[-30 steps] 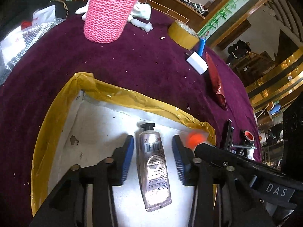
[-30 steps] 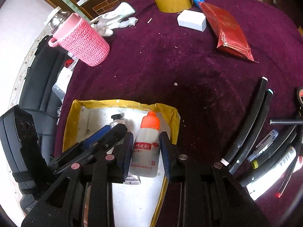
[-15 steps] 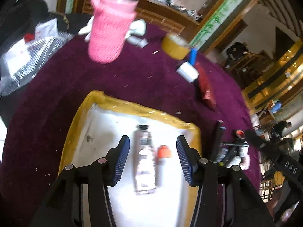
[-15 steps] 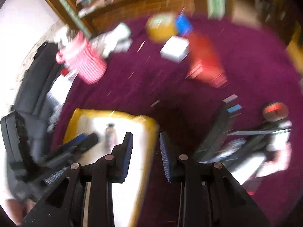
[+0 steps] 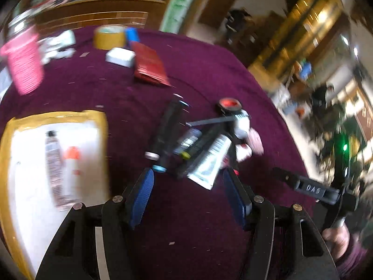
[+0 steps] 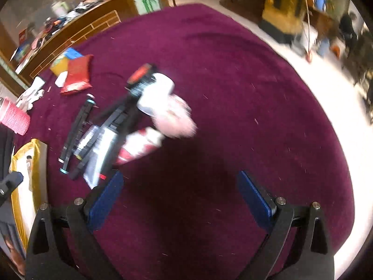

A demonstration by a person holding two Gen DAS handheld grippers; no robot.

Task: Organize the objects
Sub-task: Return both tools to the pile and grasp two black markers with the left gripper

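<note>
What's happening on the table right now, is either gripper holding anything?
Neither. The left gripper and right gripper are both open and empty above the purple cloth. The yellow-rimmed tray already holds a silver tube and an orange-capped bottle, lying side by side. Both grippers face the unsorted pile of pens and tubes, with the large silver tube nearest the left gripper's fingers.

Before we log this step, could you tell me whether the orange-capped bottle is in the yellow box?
In: the orange-capped bottle lies flat inside the yellow box, beside a silver tube.
</note>
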